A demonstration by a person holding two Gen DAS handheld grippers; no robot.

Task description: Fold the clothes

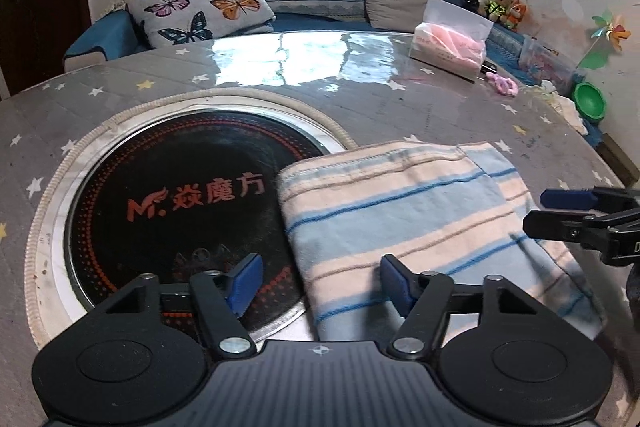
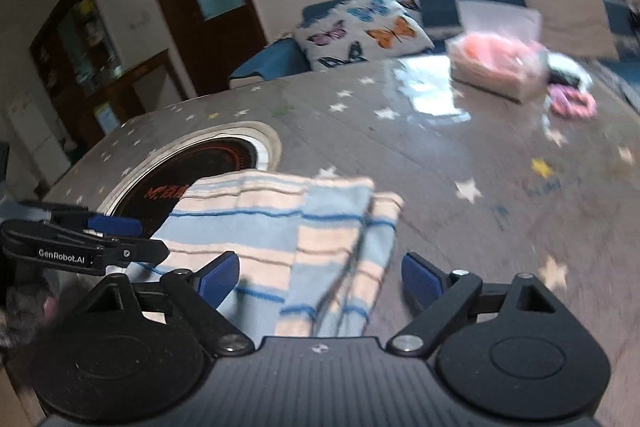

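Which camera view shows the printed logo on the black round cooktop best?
The left wrist view. There the cooktop lies almost fully visible and sharp, with its orange logo readable. In the right wrist view it is small and blurred, and the striped towel hides most of the logo.

The right gripper (image 2: 320, 279) hangs with its blue-padded fingers (image 2: 218, 281) spread wide over the near end of a folded striped cloth (image 2: 280, 227), the pads clear of the fabric on both sides. The cloth lies on the star-patterned counter (image 2: 440, 167), its far left corner overlapping a round black hotplate (image 2: 208, 163) set into the surface, and the left gripper (image 2: 116, 239) reaches in from the left edge just beside the cloth. Farther back, blurred, a clear pack of pink tissues (image 2: 496, 63) and a pink scrunchie (image 2: 572, 103) sit on the counter, with a butterfly cushion (image 2: 364, 27) on the blue sofa (image 2: 264, 67) behind.
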